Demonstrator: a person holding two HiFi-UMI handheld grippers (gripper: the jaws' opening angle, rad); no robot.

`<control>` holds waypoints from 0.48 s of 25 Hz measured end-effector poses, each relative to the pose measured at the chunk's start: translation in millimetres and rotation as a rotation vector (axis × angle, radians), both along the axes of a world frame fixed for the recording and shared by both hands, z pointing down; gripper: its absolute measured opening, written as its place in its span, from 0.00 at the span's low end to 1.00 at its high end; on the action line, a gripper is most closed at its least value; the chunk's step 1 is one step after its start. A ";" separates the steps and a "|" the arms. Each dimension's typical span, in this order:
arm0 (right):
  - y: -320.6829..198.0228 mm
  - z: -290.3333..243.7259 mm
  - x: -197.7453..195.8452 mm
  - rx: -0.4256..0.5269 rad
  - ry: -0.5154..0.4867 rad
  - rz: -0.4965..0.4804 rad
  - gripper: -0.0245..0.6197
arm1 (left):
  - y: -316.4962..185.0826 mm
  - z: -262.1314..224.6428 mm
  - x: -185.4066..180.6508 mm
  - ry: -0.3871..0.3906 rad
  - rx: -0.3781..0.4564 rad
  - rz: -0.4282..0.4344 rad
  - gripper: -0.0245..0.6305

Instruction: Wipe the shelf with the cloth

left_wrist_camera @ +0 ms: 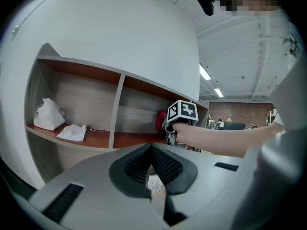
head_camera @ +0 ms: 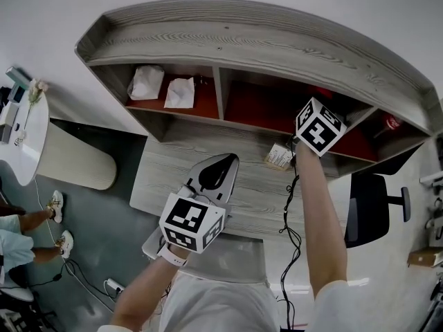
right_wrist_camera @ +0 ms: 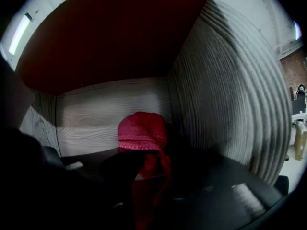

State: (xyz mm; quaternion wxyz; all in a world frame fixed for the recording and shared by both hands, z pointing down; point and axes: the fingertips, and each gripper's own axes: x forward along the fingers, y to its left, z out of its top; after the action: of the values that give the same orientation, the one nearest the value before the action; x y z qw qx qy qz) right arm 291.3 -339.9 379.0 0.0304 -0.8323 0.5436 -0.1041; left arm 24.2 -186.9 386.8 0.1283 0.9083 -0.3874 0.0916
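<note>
A white wall backs the grey wood shelf (head_camera: pixel 263 40), which has three open bays with red-brown floors and a wide board below them. A person stands facing it with a gripper in each hand.

The right gripper (right_wrist_camera: pixel 144 169) reaches deep into the shelf's middle bay, near that bay's right wall. Its jaws stand narrow, pinched on the red cloth (right_wrist_camera: pixel 141 131), which bunches up ahead of the tips close to the shelf's back panel. The left gripper (left_wrist_camera: pixel 151 150) hangs low in front of the shelf, over the lower board, its jaws drawn together at the tips with nothing in them.

Two crumpled white tissues (head_camera: pixel 147 81) lie in the shelf's left bay, and a small card (head_camera: pixel 279 156) lies on the lower board.

Judging by this, wiping is under way in the middle bay. No surface shows plainly as cleaned, and the left bay, right bay and top probably remain.
</note>
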 end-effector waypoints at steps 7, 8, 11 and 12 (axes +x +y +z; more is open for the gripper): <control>7.9 8.8 7.1 -0.016 -0.091 0.114 0.26 | 6.0 -0.5 -10.0 -0.001 0.003 -0.010 0.05; 9.0 9.3 7.3 -0.018 -0.098 0.122 0.26 | 6.5 -1.1 -11.1 -0.001 0.004 -0.010 0.05; 15.3 14.2 9.0 -0.037 -0.172 0.158 0.25 | 8.1 -1.9 -13.2 0.000 0.004 -0.010 0.05; 17.0 16.1 10.0 -0.043 -0.204 0.172 0.25 | 8.9 -2.0 -13.6 0.000 0.004 -0.010 0.05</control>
State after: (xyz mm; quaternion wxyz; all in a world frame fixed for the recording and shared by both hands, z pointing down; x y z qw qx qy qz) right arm 301.3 -322.9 395.1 0.0768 -0.8615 0.4617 -0.1968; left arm 10.6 -177.9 384.8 0.1270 0.9067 -0.3919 0.0905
